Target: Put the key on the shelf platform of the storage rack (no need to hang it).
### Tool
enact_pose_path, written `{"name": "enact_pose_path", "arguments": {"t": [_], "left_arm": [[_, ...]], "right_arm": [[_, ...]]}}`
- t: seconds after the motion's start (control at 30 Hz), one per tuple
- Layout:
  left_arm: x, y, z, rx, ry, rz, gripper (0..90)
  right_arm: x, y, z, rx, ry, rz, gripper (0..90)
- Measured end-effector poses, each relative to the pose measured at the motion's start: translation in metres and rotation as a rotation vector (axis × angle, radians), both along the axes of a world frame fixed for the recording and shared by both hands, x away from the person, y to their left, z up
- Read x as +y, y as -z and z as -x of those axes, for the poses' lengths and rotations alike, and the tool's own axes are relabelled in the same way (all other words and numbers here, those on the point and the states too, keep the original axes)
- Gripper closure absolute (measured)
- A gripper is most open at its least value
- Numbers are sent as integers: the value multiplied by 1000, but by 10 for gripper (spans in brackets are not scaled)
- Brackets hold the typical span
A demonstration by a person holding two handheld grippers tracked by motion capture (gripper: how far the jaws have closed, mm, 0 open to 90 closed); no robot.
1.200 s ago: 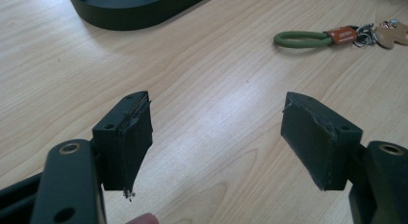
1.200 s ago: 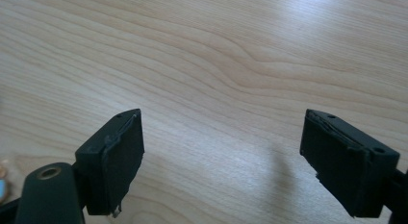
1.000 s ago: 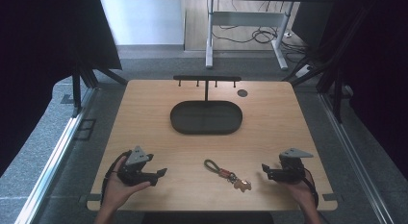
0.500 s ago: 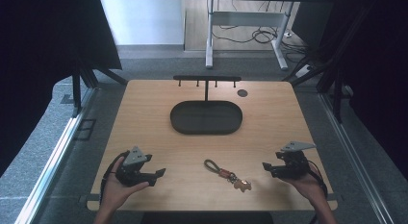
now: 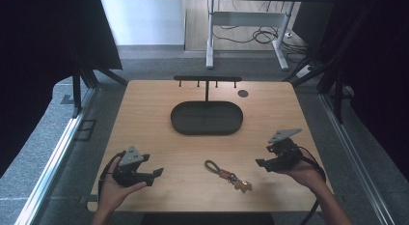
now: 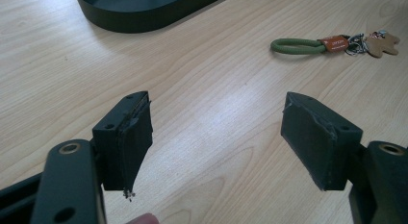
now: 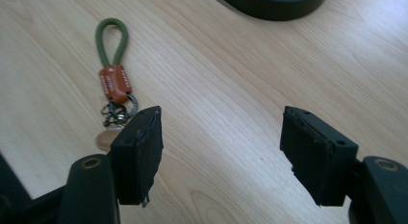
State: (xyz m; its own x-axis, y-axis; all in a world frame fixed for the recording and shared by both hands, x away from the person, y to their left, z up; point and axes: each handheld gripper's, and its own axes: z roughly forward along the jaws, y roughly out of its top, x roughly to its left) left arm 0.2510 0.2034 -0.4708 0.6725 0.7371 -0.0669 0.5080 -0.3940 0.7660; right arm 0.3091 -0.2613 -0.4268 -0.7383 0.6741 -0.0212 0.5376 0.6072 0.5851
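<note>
A keychain [image 5: 225,174] with a green cord loop, an orange tag and a tan charm lies on the wooden table [image 5: 144,119] near the front edge, between my two grippers. My left gripper [image 5: 156,173] rests low at the front left, open and empty, pointing right toward the keychain [image 6: 332,43]. Lifted a little off the table at the front right, my right gripper [image 5: 260,163] is open and empty too. In the right gripper view the keychain [image 7: 113,65] lies ahead at the left, its charm partly hidden behind the left jaw.
A black oval tray [image 5: 207,118] sits at the table's middle with a black hook rack [image 5: 207,80] standing behind it. A small dark disc [image 5: 243,93] lies at the back right. Table legs and cables stand on the floor beyond.
My right gripper has risen off the table and shifted slightly away from the front edge. The left gripper and the keychain have stayed put.
</note>
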Motion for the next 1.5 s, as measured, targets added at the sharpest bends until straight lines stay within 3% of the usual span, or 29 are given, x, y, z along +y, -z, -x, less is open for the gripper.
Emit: {"name": "enact_pose_path", "arguments": {"t": [0.2, 0.4, 0.7, 1.5], "left_arm": [[-3, 3, -1, 11, 8, 0, 268], [-2, 0, 1, 5, 11, 12, 268], [-2, -1, 2, 2, 19, 21, 268], [-4, -1, 2, 3, 22, 19, 268]], "right_arm": [[18, -4, -2, 36, -51, 44, 346], [42, 6, -6, 92, -108, 89, 372], [68, 10, -10, 151, -147, 143, 418], [106, 31, -17, 217, -240, 218, 481]]}}
